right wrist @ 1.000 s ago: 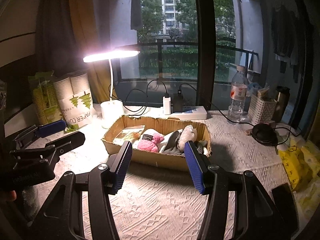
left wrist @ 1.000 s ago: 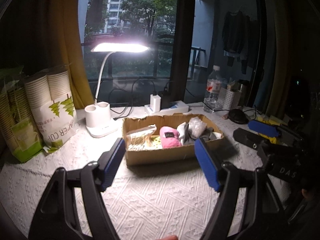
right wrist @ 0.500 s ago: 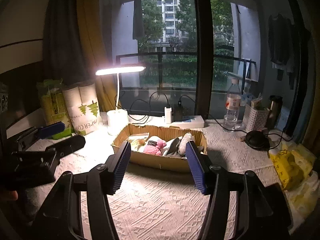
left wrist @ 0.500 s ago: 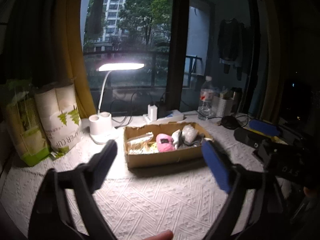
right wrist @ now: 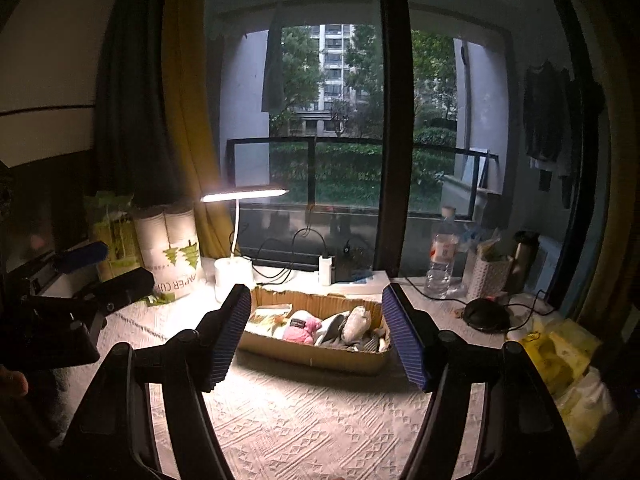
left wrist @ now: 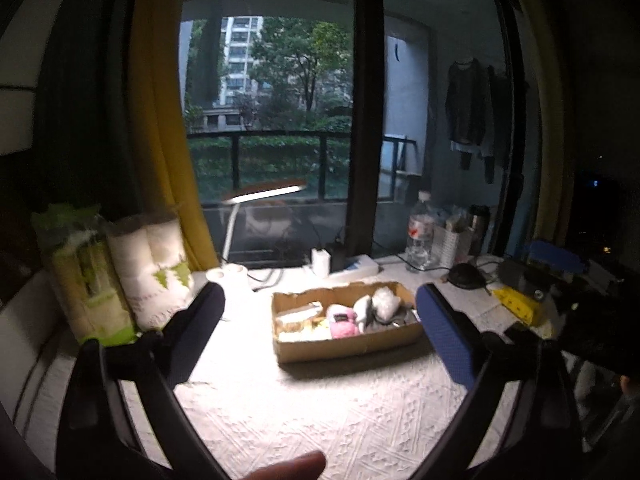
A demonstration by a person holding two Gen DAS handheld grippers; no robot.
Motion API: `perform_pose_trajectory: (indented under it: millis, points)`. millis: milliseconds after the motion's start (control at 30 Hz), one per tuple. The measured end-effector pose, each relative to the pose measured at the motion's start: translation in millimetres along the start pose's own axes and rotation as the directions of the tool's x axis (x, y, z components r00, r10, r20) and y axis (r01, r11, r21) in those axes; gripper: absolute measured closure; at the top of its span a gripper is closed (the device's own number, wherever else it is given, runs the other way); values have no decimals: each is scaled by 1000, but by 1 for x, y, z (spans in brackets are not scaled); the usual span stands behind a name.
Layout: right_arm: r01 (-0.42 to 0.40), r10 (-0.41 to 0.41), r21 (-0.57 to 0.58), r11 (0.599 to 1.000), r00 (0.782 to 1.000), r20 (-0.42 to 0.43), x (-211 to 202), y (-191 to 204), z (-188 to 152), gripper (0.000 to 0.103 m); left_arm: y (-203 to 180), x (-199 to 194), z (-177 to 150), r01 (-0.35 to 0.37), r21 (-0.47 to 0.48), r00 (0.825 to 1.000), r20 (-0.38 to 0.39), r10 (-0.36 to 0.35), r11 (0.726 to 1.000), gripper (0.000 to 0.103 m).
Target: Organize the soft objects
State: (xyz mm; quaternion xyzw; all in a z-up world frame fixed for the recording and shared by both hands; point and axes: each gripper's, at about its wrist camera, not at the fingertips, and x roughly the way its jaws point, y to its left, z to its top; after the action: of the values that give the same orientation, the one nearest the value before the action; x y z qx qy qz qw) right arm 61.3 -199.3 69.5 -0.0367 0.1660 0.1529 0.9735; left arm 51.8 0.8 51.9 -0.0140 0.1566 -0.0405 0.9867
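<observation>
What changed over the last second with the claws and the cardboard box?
Both claws drew back and up from the cardboard box, which now looks smaller. The left claw and right claw are opening wider, nothing between them. The pink plush and other box contents stayed put; nothing was grasped.

Both grippers hover side by side, tilted slightly downward — the left gripper (left wrist: 320, 336) and right gripper (right wrist: 316, 336) (nothing between either pair) have jaws opening.
</observation>
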Motion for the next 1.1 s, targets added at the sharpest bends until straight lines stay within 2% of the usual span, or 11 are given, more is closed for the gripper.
perform_pose_trajectory:
  millis: [333, 1100]
  points:
    - [29, -29, -2, 1000, 999, 35, -17, -3, 13, 31, -7, -21, 13, 2, 28, 998, 55, -4, 1000, 6]
    - [30, -30, -4, 1000, 999, 26, -18, -3, 13, 31, -5, -20, 12, 2, 19, 998, 56, -3, 1000, 6]
